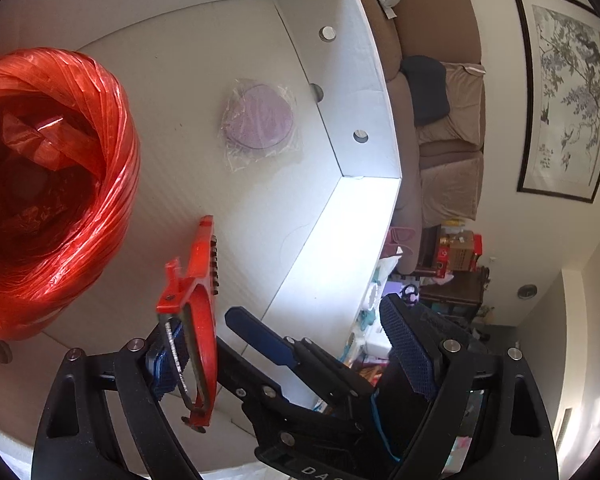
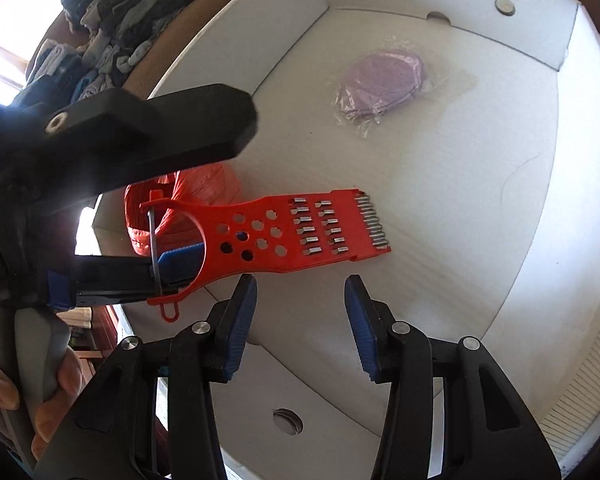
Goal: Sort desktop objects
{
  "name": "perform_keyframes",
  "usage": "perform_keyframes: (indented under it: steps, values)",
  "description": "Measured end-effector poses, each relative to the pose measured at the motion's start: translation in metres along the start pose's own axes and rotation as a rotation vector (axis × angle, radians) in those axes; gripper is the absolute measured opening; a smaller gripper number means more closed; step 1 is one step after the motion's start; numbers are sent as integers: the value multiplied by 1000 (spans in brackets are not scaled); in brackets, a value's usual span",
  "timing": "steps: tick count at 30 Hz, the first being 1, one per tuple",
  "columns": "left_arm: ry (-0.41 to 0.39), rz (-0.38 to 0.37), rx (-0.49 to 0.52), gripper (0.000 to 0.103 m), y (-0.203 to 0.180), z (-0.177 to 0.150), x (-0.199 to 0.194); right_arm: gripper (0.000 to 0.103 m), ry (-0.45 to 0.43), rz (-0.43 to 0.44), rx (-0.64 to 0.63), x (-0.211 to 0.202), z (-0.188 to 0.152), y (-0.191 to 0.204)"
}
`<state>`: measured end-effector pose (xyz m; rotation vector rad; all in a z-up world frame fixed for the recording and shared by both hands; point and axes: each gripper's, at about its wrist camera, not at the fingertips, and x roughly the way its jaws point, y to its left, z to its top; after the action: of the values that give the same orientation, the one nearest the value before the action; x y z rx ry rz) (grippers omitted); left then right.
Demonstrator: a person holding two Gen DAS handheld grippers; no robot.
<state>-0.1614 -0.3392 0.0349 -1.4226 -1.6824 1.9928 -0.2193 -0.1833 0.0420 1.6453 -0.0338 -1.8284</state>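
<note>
Red grater (image 2: 284, 232) going into the white box (image 2: 532, 264).

My left gripper (image 1: 284, 344) stands wide; the grater's loop end hangs over one finger, its toothed end resting on the box floor beside the red twine roll (image 1: 48, 184) and near the bagged purple discs (image 2: 384, 80). My right gripper (image 2: 300, 328) hovers half open, holding nothing. I judge the grater light, stiff plastic with sharp teeth; best taken by its plain handle edges.
</note>
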Motion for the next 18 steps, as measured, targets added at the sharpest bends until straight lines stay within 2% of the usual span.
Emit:
perform_keyframes:
  steps: [3,5,10,18]
  values:
    - [18,-25,-19,89,-2,-2,5,44,12,-5,29,8,1,-5]
    - [9,5,11,89,-7,-5,6,44,1,-44,27,9,4,-6]
    - [51,58,11,89,-8,-10,13,44,-55,-137,57,-1,18,-15]
    - [68,71,69,92,-25,-20,6,42,-91,-222,63,-19,29,-28]
